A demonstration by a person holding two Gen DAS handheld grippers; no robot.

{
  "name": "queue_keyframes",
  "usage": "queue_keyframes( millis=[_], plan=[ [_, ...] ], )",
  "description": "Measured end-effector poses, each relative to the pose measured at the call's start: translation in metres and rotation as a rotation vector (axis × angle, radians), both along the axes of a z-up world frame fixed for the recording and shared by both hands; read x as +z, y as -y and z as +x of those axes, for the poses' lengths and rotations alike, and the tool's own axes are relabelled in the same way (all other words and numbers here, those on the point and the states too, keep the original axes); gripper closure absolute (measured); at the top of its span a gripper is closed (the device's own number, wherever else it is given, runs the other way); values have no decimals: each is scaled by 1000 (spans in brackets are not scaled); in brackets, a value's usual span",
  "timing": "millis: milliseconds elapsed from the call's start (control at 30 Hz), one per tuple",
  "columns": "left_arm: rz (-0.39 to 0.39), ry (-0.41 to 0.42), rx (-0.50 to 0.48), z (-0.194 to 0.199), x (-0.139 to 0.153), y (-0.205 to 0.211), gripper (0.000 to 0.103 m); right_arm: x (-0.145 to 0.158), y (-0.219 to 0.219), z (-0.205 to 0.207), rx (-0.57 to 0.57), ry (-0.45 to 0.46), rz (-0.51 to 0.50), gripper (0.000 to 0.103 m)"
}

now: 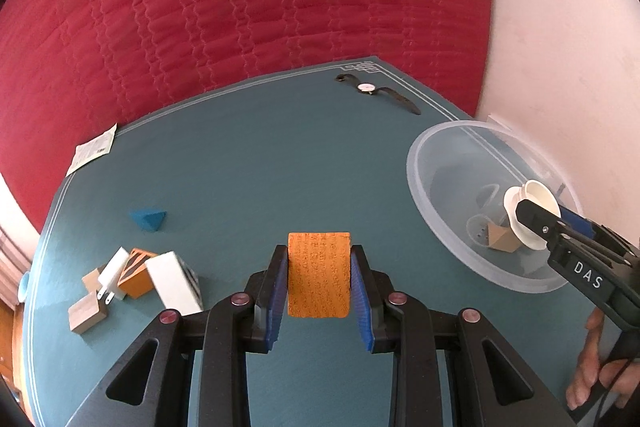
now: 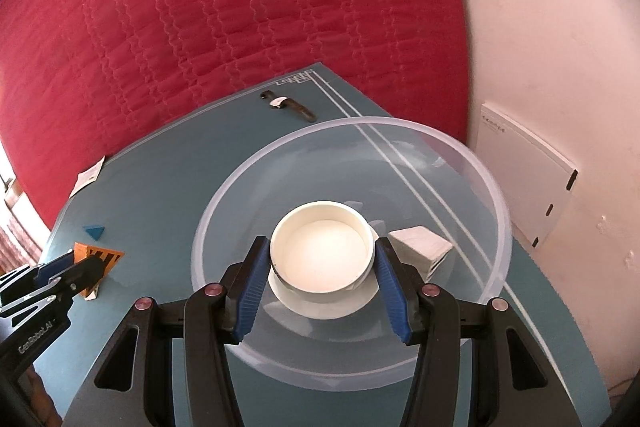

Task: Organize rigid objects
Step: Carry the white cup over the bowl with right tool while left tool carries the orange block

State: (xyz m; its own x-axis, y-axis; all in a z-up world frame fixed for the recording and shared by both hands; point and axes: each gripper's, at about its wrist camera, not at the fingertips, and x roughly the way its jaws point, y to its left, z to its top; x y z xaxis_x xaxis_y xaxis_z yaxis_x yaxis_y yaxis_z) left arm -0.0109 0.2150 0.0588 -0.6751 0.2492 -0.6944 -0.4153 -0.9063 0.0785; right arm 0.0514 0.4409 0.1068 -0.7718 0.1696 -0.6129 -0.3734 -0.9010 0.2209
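Left gripper (image 1: 319, 281) pinches the stiff, light-looking orange block (image 1: 319, 275) by its flat sides while the right gripper (image 2: 322, 259) clamps a slick-looking white cup (image 2: 322, 253) over the clear bowl (image 2: 496, 195).

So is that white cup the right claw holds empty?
Empty: the white cup shows only its bare white bottom, held over the clear bowl.

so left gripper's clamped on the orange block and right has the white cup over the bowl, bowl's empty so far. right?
Not empty. The right wrist view shows a pale wooden block already inside the clear bowl. The rest holds: left gripper grips the orange block, right gripper holds the white cup over the bowl.
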Motion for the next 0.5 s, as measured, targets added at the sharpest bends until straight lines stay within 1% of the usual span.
queue_keyframes(
  millis=[267,500],
  plan=[
    [-26,-10,-44,-3,-3,-25,72,-5,-10,0,-23,10,-11,49],
    [-45,-29,-94,-2,1,-47,72,-7,-17,2,-50,-6,-8,49]
  ],
)
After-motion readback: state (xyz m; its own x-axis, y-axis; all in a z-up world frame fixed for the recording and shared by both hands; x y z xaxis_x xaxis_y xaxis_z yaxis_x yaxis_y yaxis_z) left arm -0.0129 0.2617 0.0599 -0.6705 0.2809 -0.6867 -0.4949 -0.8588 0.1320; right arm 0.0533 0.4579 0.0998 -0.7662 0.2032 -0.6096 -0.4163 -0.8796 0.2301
